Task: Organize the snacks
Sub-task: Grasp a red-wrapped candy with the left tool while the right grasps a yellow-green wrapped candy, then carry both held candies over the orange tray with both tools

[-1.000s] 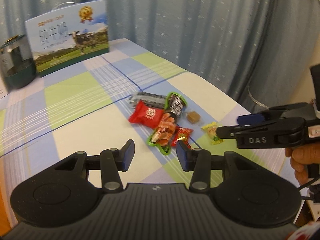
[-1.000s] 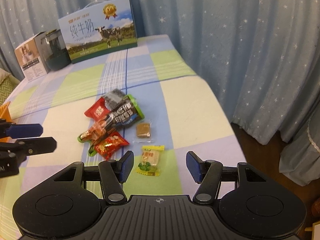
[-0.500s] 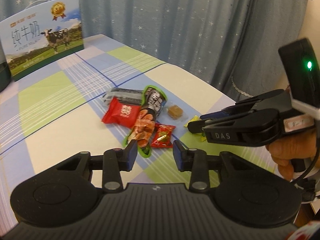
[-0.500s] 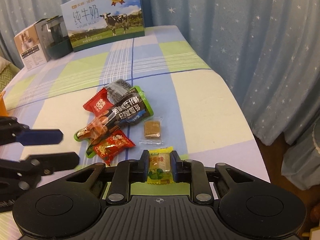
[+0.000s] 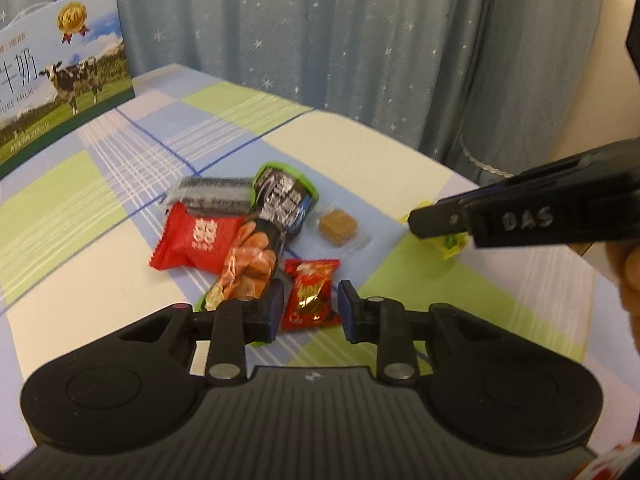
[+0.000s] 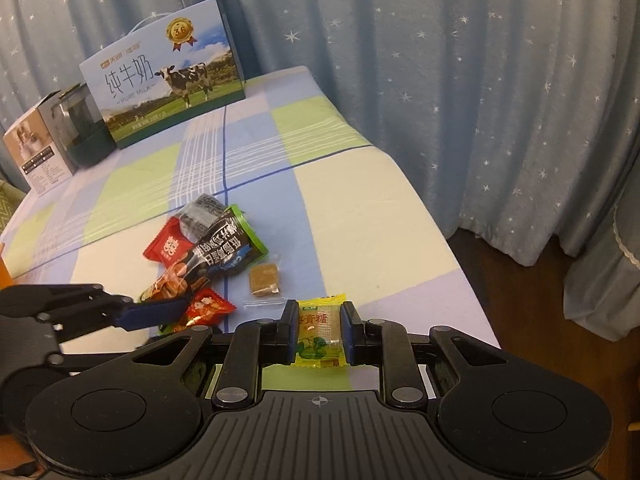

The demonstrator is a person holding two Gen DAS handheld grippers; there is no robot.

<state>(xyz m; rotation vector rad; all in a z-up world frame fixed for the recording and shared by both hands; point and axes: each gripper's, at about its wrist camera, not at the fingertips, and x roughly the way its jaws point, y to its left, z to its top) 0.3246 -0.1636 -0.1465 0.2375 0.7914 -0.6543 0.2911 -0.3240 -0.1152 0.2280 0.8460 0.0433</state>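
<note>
**A:** ok going left to right, what's hard to see? At 9 o'clock in the right wrist view there's a small beige cardboard box (image 6: 38, 152) and a dark green container with a clear top (image 6: 82, 134); can't read either. The blue milk carton with a cow printed on it (image 6: 168, 76) is whole there, but in the left wrist view it's cut off by the edge at 10 o'clock.

**B:** yeah. And the grey striped packet (image 5: 212, 196) is half buried under the red square packet (image 5: 196, 242) and the long black-and-green snack bag with orange sausages printed on it (image 5: 264, 240). That bag's lower end is hidden behind the left gripper (image 5: 310, 310).

**A:** is the left one grabbing anything?

**B:** the small shiny red candy wrapper (image 5: 312, 296) sits right between its pads. The jaws have just been closing in, but I still see a sliver of gap on both sides, so not pinched yet. It lies flat on the checked blue-green-cream tablecloth (image 5: 80, 248).

**A:** the brown cube in clear wrap (image 5: 338, 226) is at 1 o'clock from that wrapper, loose on the cloth.

**B:** and the right gripper (image 6: 320, 334) is clenched on the yellow-green candy packet (image 6: 320, 336), pads pressing both sides, at 6 o'clock of its view. In the left view that packet is mostly hidden behind the black fingers; only yellow corners peek out. Can't tell if it's off the cloth. The person's hand (image 5: 628, 276) is cut off at 3 o'clock.
</note>
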